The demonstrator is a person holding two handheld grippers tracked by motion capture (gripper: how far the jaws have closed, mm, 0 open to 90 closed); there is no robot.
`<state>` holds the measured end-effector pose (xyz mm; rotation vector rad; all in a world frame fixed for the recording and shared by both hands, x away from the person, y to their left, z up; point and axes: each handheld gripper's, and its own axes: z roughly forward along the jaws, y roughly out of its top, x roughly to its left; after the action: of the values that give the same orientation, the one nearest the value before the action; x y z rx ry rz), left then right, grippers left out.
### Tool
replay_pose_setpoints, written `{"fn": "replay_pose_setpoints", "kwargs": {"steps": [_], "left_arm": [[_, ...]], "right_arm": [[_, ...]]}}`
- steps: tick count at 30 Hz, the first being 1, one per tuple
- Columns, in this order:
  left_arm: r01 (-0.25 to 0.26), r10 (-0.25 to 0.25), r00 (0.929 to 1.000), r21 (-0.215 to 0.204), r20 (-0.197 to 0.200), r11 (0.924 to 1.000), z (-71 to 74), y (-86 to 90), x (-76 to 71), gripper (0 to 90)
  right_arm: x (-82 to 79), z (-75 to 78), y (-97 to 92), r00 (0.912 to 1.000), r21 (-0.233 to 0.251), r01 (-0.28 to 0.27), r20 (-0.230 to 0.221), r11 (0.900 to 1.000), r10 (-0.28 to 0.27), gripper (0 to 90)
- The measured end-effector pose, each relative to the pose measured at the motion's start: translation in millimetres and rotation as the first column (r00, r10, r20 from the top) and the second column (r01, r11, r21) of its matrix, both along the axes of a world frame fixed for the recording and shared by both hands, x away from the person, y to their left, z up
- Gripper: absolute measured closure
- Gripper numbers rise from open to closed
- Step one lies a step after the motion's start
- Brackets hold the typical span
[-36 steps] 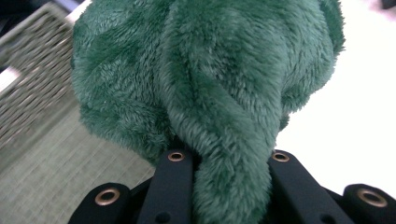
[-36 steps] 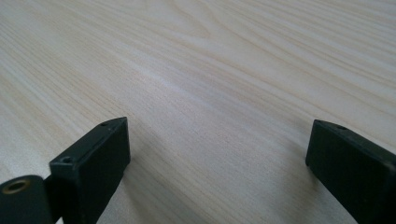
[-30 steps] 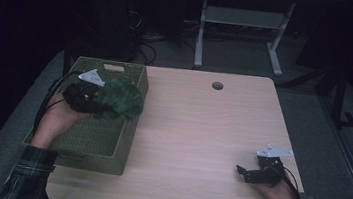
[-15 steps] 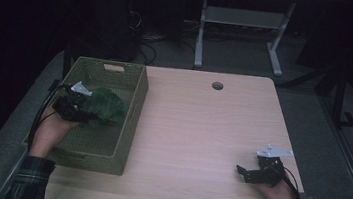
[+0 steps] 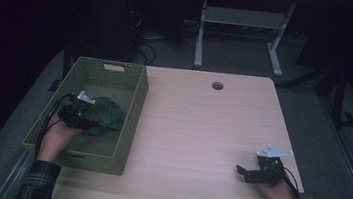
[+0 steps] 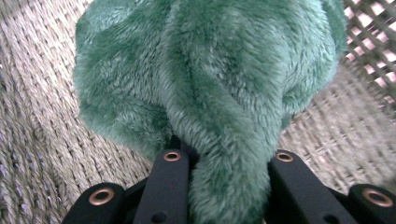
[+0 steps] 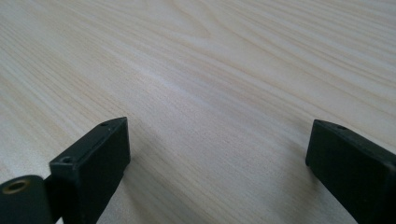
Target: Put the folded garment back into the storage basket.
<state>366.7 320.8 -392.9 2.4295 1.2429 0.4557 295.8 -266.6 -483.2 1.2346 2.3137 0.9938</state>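
A fluffy green plush toy (image 5: 105, 115) (image 6: 210, 88) rests low inside the green woven basket (image 5: 135, 106) on the table's left side. My left gripper (image 5: 87, 118) (image 6: 224, 158) is down in the basket with its jaws on either side of a fold of the plush. The jaws have just been easing open a little, and the fur is still pinched between them. The plush hides the jaw tips in the high view. My right gripper (image 5: 242, 171) (image 7: 217, 144) lies low over the bare wooden table (image 5: 201, 132) near the front right, open and with nothing between its jaws.
The basket's woven floor (image 6: 37, 116) lies under and around the plush, its lattice wall (image 6: 373, 28) close behind it. A round cable hole (image 5: 217, 85) sits near the table's far edge. A metal stand (image 5: 242, 36) rises beyond the table in the dark.
My left hand has come down and toward the near left, bringing the plush from above the basket rim to the basket's floor. The right gripper has stayed put.
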Motion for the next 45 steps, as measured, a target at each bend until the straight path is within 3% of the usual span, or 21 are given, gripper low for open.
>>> {"fn": "replay_pose_setpoints", "kwargs": {"steps": [5, 9, 15, 20, 22, 27, 36, 45], "left_arm": [[-0.010, 0.010, 0.9999, -0.010, -0.004, 0.9999, -2.3, 0.9, 0.7, 73.6], [-0.011, 0.011, 0.9999, -0.011, -0.008, 0.9999, -4.2, 1.7, 1.8, 66.5], [-0.004, 0.004, 0.9994, 0.001, -0.035, 1.0000, -8.2, 1.3, 3.0, 43.0], [-0.022, 0.021, 0.9996, -0.006, -0.018, 0.9997, -6.6, 2.8, 3.3, 19.2], [-0.022, 0.022, 0.9997, -0.016, -0.012, 0.9996, -4.8, 3.5, 2.6, 14.1], [-0.025, 0.025, 0.9997, -0.044, 0.001, 0.9987, 5.0, 2.9, 0.6, 13.1], [-0.001, 0.012, 0.9964, -0.133, 0.084, 0.9911, 34.2, -7.9, -3.6, 13.4], [0.062, -0.038, 0.9910, -0.187, 0.128, 0.9803, 53.8, -40.7, -11.3, 13.8]], "right_arm": [[0.0, 0.0, 0.0, 1.0000, 0.000, 0.000, 0.000, 1.0000, 0.000, 6.1], [0.0, 0.0, 0.0, 1.0000, 0.000, 0.000, 0.000, 1.0000, 0.000, 6.0], [0.0, 0.0, 0.0, 1.0000, 0.000, 0.000, 0.000, 1.0000, 0.000, 6.0], [0.0, 0.0, 0.0, 1.0000, 0.000, -0.001, 0.000, 1.0000, 0.001, 6.0], [0.0, 0.0, 0.0, 1.0000, 0.000, 0.000, 0.000, 1.0000, 0.000, 6.1], [0.0, 0.0, -0.1, 1.0000, 0.000, 0.000, 0.000, 1.0000, 0.000, 6.1], [0.0, -0.1, -0.1, 1.0000, 0.000, 0.000, 0.001, 1.0000, 0.000, 6.0], [0.0, -0.1, -0.1, 1.0000, 0.000, 0.000, 0.000, 1.0000, 0.000, 6.0]]}}
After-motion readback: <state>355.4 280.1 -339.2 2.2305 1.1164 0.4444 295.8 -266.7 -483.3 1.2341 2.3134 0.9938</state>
